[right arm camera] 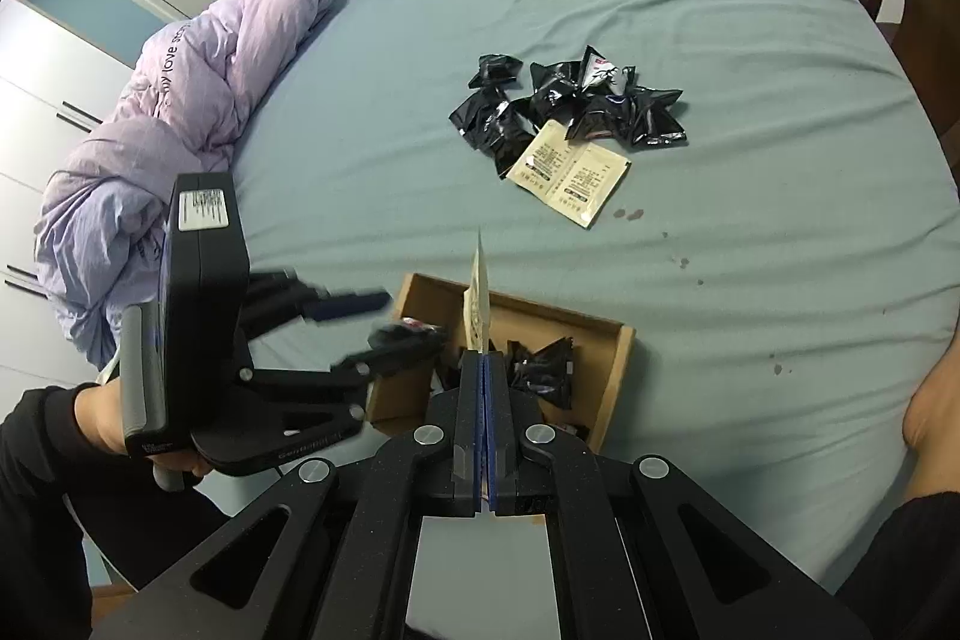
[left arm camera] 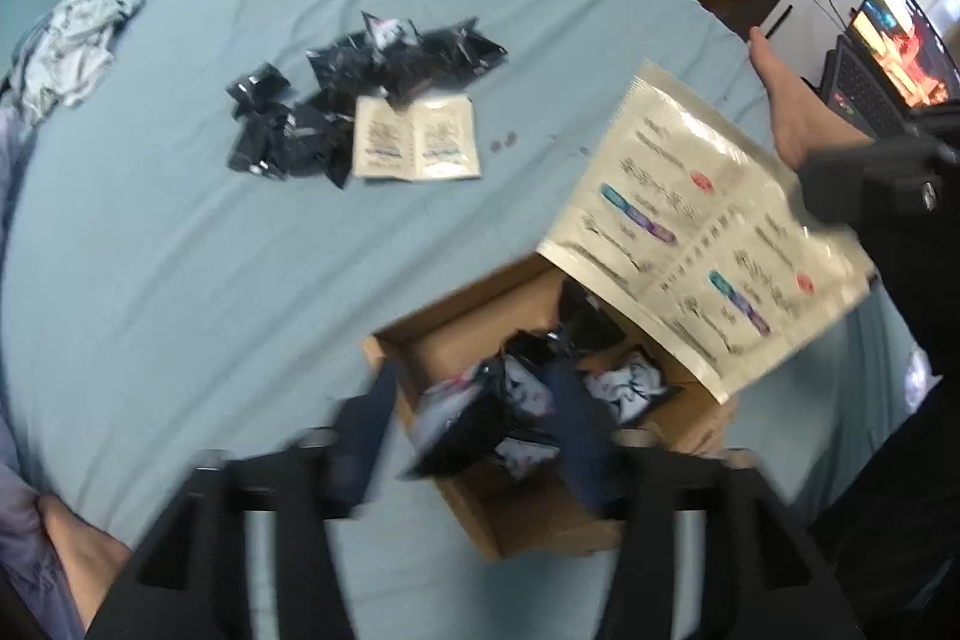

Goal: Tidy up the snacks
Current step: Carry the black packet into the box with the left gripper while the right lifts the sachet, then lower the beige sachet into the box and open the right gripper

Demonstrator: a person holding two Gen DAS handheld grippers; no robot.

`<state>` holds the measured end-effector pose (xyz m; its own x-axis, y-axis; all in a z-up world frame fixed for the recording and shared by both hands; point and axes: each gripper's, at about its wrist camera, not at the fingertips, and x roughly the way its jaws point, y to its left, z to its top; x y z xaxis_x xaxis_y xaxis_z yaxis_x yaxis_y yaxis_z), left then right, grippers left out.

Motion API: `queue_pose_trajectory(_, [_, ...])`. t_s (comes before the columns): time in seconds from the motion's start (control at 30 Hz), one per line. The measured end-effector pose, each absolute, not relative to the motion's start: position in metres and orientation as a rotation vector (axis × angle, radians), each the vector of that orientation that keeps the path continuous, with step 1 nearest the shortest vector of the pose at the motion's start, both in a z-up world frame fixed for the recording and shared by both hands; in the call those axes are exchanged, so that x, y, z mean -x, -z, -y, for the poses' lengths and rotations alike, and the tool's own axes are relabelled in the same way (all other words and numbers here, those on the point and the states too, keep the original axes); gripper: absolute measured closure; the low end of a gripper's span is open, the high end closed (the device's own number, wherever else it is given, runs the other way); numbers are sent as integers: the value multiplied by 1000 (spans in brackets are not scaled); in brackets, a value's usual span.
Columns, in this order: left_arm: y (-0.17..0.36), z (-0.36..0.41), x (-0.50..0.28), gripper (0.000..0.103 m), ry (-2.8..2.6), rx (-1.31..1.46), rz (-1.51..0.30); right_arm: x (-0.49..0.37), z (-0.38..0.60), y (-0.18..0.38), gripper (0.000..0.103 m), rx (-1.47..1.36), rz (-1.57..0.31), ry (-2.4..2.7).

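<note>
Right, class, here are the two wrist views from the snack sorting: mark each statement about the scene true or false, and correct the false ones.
1. The right gripper is shut on a beige sachet sheet. True.
2. The cardboard box is empty. False: black snack packets lie in it.
3. A pile of black packets lies on the blue bedsheet. True.
4. The left gripper is clamped on a packet. False: its fingers stand apart over the box.
5. The lilac duvet covers the pile. False: it is bunched apart at the bed's edge.
</note>
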<state>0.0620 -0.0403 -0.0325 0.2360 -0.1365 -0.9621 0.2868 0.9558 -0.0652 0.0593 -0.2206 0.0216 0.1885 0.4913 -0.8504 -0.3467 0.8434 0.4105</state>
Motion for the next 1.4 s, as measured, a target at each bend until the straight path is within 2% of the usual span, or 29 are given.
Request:
queue_pose_trajectory(0.03, [31,39,-62,29,280,-138,-1285,-58,220,-21,103,-136,-1250,-594])
queue_pose_trajectory(0.07, [28,37,-62,24,264,-137,-1268,-57,218,-20,103,-132,-1259,-602])
queue_pose_trajectory(0.73, [28,6,-76,24,133,-116,-1251,-54,154,39,103,51,-1375,-643])
queue_pose_trajectory(0.9, [25,7,-74,24,142,-121,-1244,-67,154,45,103,22,-1367,-626])
queue_pose_trajectory(1.13, [26,5,-76,24,125,-121,-1244,-81,161,67,101,34,-1455,-535])
queue_pose_trajectory(1.23, [25,4,-77,24,108,-114,-1238,-91,167,66,92,25,-1476,-457])
queue_pose_trajectory(1.27, [24,4,-78,24,107,-109,-1235,-94,171,63,84,-1,-1462,-440])
queue_pose_trajectory(1.3, [23,3,-79,24,103,-103,-1230,-97,176,59,71,-28,-1442,-424])
queue_pose_trajectory(1.33, [22,3,-79,24,100,-101,-1227,-98,179,56,63,-41,-1428,-417])
queue_pose_trajectory(1.37, [21,3,-81,24,96,-98,-1224,-100,182,52,46,-57,-1408,-412])
queue_pose_trajectory(1.4, [20,2,-82,24,94,-93,-1221,-101,183,48,37,-67,-1387,-408])
